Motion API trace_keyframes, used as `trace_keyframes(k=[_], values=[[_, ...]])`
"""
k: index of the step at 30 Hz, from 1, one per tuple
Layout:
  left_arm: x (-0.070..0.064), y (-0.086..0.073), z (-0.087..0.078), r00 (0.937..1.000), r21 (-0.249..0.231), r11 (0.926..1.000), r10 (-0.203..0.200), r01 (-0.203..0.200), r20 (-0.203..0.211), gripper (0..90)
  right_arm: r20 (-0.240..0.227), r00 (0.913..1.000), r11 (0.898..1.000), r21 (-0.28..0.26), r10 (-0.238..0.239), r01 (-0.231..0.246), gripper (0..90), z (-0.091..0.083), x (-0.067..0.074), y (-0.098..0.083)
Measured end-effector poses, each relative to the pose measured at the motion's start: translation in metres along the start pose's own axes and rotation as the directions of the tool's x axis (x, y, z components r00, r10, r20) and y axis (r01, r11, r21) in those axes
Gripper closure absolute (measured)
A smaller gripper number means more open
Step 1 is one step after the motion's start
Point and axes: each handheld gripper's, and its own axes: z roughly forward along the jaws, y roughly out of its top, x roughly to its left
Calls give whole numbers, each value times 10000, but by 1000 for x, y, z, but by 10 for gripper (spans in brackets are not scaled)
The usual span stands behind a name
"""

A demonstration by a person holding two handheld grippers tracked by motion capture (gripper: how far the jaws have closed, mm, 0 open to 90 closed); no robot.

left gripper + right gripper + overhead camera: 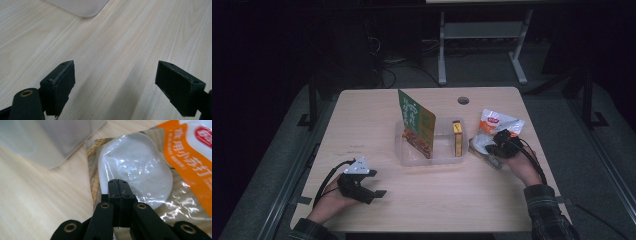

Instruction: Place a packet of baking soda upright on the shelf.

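A clear plastic tub [439, 156] sits mid-table with a green and orange packet [417, 125] standing in it and a small yellow box [457, 139] at its right end. To its right lies a white and orange pouch [495, 126] [140, 167] with a clear bulging window. My right gripper [496, 145] [117, 185] is over the pouch's near left part, its jaws pressed together and pinching the pouch's film at their tips. Near the table's front left, my left gripper [379, 186] [115, 82] rests wide open over bare wood, holding nothing.
The tub's corner [82, 7] [50, 142] lies just ahead of each gripper. The table [362, 120] has a round cable hole [463, 100] at the back. A desk frame [482, 45] stands on the floor beyond the far edge.
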Motion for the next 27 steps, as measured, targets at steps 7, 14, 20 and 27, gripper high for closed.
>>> trace_keyframes(k=[7, 14, 20, 27], values=[[0, 1, 1, 10000, 61, 10000, 43, -43, 37, 158, 416, 9991, 9980, -627, 76, -49, 900, -5, -15, 4], [0, 0, 2, 10000, 92, 10000, 20, -20, 47, 158, 196, 9998, 9999, -114, -9, 11, 900, 9, -13, 4], [0, -1, 1, 10000, 59, 10000, 23, -23, 72, 158, 130, 9999, 9999, 68, -99, 98, 900, 3, -7, -2], [-1, 0, 2, 10000, 68, 10000, 18, -19, 69, 158, 64, 9990, 9989, 177, -437, 436, 900, -9, 8, -16]])
